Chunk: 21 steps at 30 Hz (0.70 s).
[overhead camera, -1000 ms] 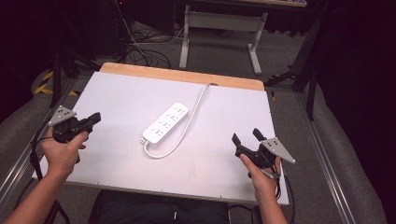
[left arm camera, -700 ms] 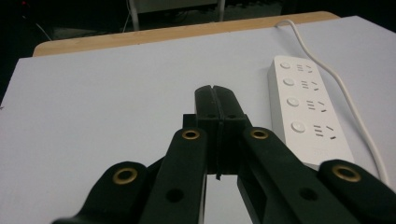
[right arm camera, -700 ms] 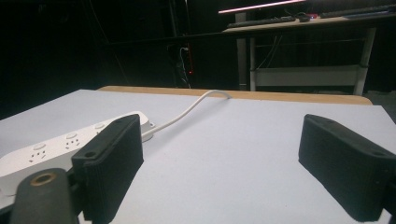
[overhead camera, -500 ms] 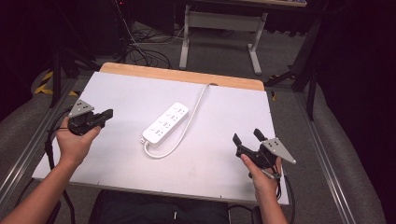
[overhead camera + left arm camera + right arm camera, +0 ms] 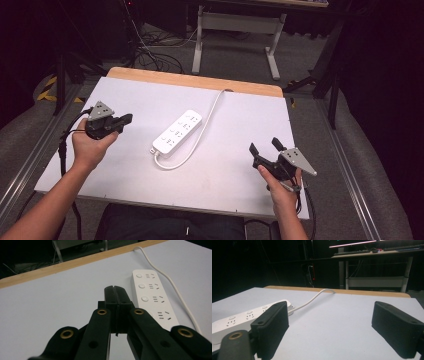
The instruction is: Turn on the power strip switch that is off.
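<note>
A white power strip (image 5: 177, 132) with several sockets lies near the middle of the white table (image 5: 240, 115); its white cable (image 5: 212, 112) runs off over the far wooden edge. My left gripper (image 5: 126, 119) hovers left of the strip, shut with nothing between its jaws; in the left gripper view the pressed-together jaws (image 5: 116, 296) point just left of the power strip (image 5: 152, 293). My right gripper (image 5: 265, 147) stands open near the front right of the table, empty. In the right gripper view the power strip (image 5: 244, 316) lies at the left beyond the left pad (image 5: 273, 326).
The far table edge is a wooden strip (image 5: 195, 80). Beyond it stand a desk frame (image 5: 235, 30) and floor cables (image 5: 150, 55). Metal rails (image 5: 350, 165) run along both sides of the table.
My left gripper has moved forward and rightward over the table toward the power strip. The right gripper has stayed in place, open.
</note>
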Motion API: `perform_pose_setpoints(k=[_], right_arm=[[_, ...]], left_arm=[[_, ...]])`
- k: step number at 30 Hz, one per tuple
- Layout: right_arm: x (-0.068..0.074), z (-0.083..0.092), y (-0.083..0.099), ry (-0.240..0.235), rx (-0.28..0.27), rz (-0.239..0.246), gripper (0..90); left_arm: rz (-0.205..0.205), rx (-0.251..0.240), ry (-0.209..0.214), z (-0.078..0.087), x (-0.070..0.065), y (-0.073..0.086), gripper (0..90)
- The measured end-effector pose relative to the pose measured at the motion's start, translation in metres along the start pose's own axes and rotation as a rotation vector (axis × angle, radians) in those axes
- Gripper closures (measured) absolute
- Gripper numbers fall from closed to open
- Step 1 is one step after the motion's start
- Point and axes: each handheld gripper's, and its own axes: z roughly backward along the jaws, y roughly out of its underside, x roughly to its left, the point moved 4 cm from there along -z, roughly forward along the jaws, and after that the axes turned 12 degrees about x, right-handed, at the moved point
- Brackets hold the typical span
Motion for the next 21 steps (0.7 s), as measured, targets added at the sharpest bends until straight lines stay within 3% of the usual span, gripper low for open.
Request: perform_pose_setpoints(k=[21], right_arm=[[-0.001,0.003,0.001,0.002,-0.002,-0.001,14.9]], left_arm=[[-0.053,0.024,0.043,-0.025,-0.012,-0.02,90.0]])
